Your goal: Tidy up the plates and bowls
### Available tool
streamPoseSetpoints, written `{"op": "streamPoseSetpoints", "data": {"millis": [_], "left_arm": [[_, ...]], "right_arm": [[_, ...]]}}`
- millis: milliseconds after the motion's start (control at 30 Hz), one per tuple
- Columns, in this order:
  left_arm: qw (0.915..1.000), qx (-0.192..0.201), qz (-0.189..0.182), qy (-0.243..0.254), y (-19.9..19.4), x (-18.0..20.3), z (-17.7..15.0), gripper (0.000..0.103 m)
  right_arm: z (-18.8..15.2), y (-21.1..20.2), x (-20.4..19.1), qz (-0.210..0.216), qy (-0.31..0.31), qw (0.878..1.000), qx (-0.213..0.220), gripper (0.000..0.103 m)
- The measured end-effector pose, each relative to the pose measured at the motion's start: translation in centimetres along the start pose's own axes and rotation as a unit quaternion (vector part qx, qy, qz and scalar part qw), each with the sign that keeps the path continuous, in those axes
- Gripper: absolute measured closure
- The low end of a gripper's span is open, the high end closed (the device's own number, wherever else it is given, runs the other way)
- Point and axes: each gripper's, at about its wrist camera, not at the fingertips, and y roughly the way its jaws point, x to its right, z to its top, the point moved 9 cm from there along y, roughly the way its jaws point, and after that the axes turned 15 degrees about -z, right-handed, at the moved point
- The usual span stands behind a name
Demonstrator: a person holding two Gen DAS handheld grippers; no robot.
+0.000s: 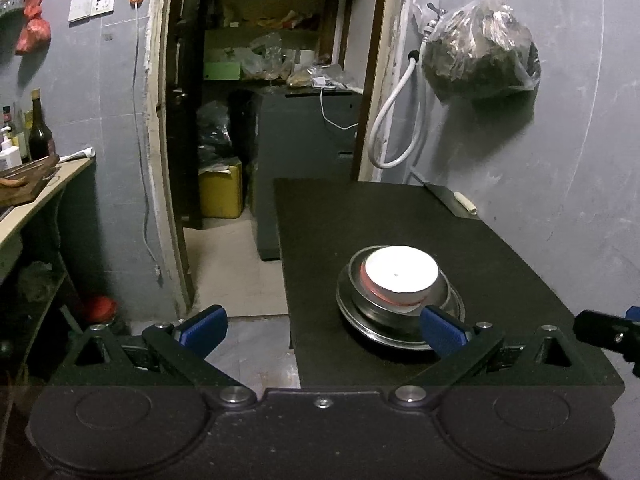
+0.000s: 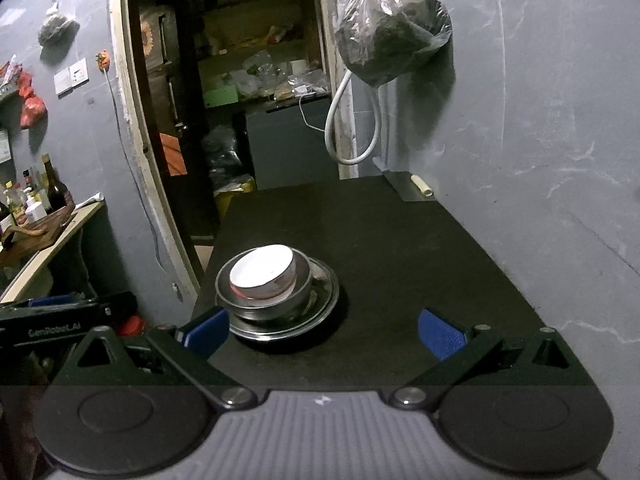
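Stack (image 1: pixel 400 300) sits on the black table (image 1: pixel 500 280), toward its left edge, near the front. From the top: white bowl (image 1: pixel 402 270) with a red band low on its wall, nested in a steel bowl (image 1: pixel 370 300), which stands on a steel plate (image 1: pixel 360 326). All three look concentric and upright; no tilt seen.

No other plates or bowls are visible on the table in either view. Judgement: stacking appears done or nearly so; nothing left to collect that the frames show.

Left gripper (image 1: pixel 322 330): jaws spread wide, holding nothing, hanging just before the stack, right pad (image 1: pixel 440 334) overlapping the plate rim in view; contact cannot be told.

Right gripper (image 2: pixel 322 334): likewise wide apart and empty, beside the stack's right.

Background: doorway (image 1: pixel 260 100), hanging bag (image 1: pixel 480 52).
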Motion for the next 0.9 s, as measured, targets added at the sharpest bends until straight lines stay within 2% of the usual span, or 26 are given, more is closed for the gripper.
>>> {"op": "streamPoseSetpoints", "data": {"millis": [400,900], "left_arm": [[0.9993,-0.027,0.022,0.016,-0.1,3.1,-1.9,0.001],[0.9969,-0.040,0.067,-0.008,-1.6,4.3,-4.1,0.001]], "right_arm": [[-0.8,0.8,3.0,0.024,0.013,0.999,-0.020,0.000],[-2.2,1.7,4.0,0.065,-0.013,0.997,-0.050,0.000]]}}
